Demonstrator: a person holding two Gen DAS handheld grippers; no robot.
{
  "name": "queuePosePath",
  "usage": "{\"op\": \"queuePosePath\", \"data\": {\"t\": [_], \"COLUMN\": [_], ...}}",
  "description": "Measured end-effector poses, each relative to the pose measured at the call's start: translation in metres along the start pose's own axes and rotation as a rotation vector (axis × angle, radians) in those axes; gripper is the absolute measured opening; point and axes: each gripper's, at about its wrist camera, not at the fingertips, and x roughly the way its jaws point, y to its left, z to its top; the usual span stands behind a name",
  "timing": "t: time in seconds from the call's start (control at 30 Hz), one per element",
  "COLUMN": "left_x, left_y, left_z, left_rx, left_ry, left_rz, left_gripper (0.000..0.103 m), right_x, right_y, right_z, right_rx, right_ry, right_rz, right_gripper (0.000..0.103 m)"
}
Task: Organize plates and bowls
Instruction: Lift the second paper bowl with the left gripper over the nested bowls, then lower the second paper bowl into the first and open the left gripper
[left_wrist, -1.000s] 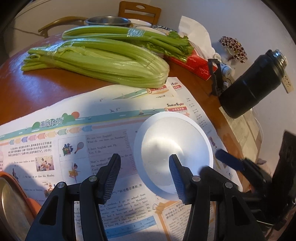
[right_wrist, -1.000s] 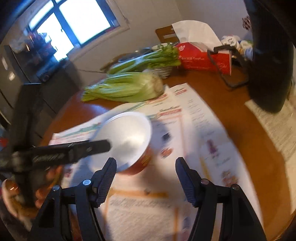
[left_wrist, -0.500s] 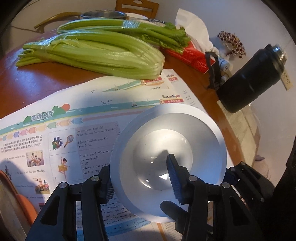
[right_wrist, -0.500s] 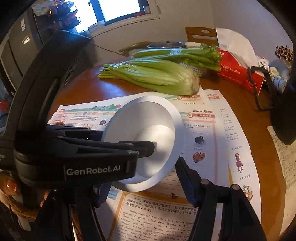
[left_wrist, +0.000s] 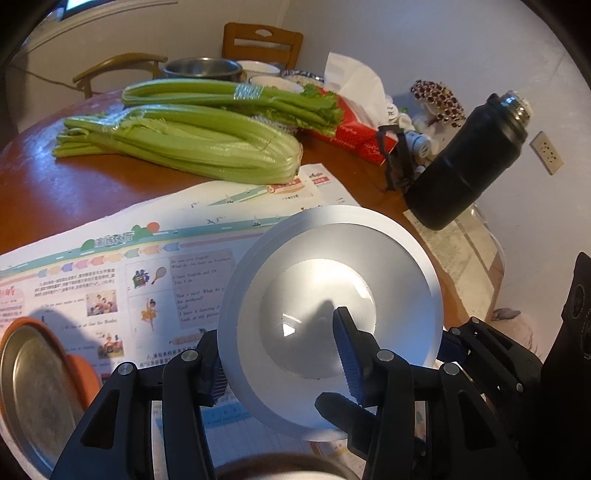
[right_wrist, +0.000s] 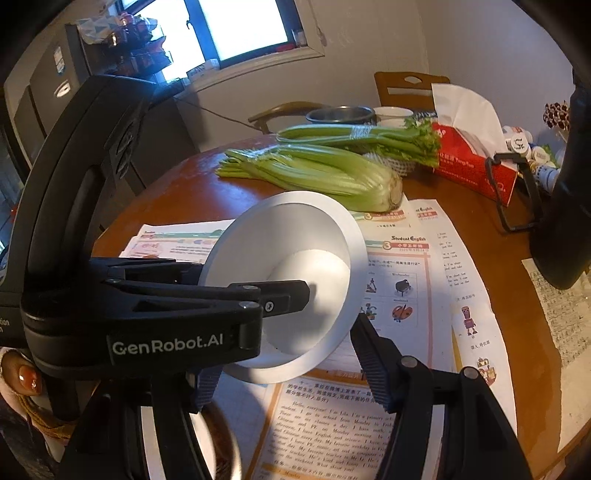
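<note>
The left gripper (left_wrist: 280, 354) was clamped on the rim of a plain white bowl (left_wrist: 325, 295), tilted above the newspaper (left_wrist: 110, 266); the right gripper (right_wrist: 291, 369) stood apart and empty beneath it. Celery (left_wrist: 192, 144) lay behind on the round wooden table (left_wrist: 55, 192), a black flask (left_wrist: 465, 162) farther right.

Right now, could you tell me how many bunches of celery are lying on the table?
2. One celery bunch lies just beyond the printed paper; the other, tape-bound bunch lies behind it, near the red tissue box. More may be hidden.
</note>
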Motion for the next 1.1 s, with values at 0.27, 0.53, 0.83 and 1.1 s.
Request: {"op": "queuePosePath", "data": {"t": [0.27,0.53,0.83,1.1], "left_x": [-0.037,-0.075,-0.109,-0.123], "left_y": [-0.004,-0.01,-0.016,-0.018], "left_z": [-0.017,-0.038,-0.065,-0.087], "left_rx": [0.003,0.013,0.002,-0.014], "left_ry": [-0.053,-0.108,-0.146,-0.142], "left_rz": [0.009,0.017,0.044,0.053], "left_gripper": [0.051,0.051,0.053,0.056], "right_x": [-0.028,-0.053,-0.083,-0.098], "right_y": [0.022,0.044,0.069,0.079], "right_z": [-0.006,-0.013,-0.027,-0.043], "right_rx": [-0.029,-0.064,-0.106,-0.114], "right_ry": [-0.043,-0.084,-0.119,-0.129], "right_rz": [0.013,0.027,0.057,0.091], "right_gripper": [0.066,0.066,0.066,0.066]}}
